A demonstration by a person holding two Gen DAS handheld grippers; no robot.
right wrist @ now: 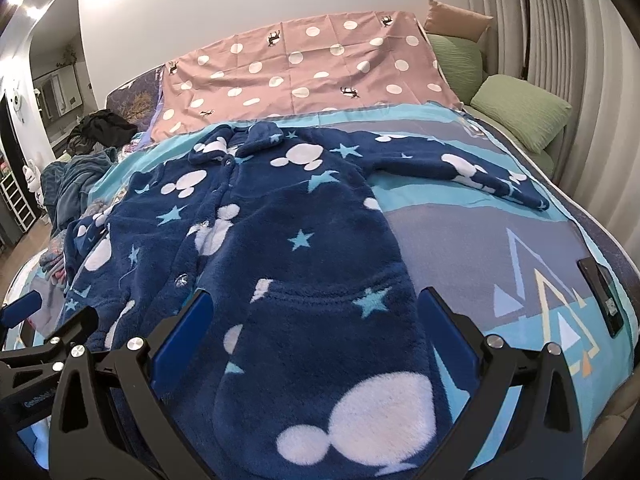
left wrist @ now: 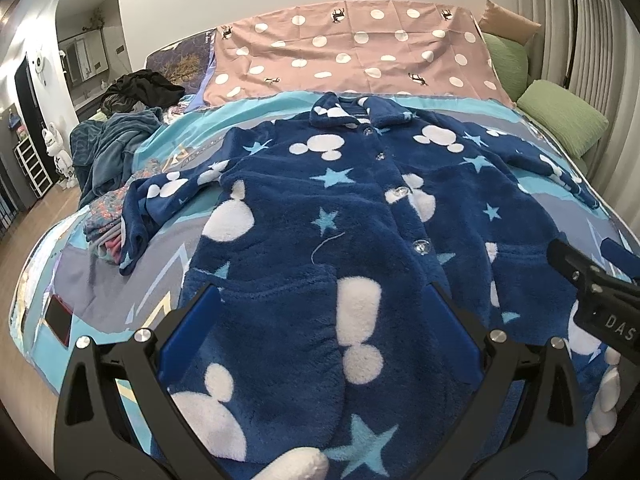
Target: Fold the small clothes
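A dark blue fleece jacket (left wrist: pixel 360 208) with white mouse heads and pale blue stars lies front up and buttoned on the bed, both sleeves spread out. It also shows in the right wrist view (right wrist: pixel 280 240). My left gripper (left wrist: pixel 320 300) is open above the jacket's lower left part, with blue pads (left wrist: pixel 192 332) on either side of the fabric. My right gripper (right wrist: pixel 312 308) is open above the lower right part. The right gripper's tip shows at the right edge of the left view (left wrist: pixel 588 280); the left gripper shows at the left edge of the right view (right wrist: pixel 40 320).
The bed has a blue and grey patterned cover (right wrist: pixel 500 248) and a pink dotted sheet (left wrist: pixel 352 52) behind. Green pillows (right wrist: pixel 520 108) lie at the right. Piled clothes (left wrist: pixel 112 148) and a folded stack (left wrist: pixel 108 228) lie at the left. A dark phone (right wrist: pixel 600 296) lies at the right.
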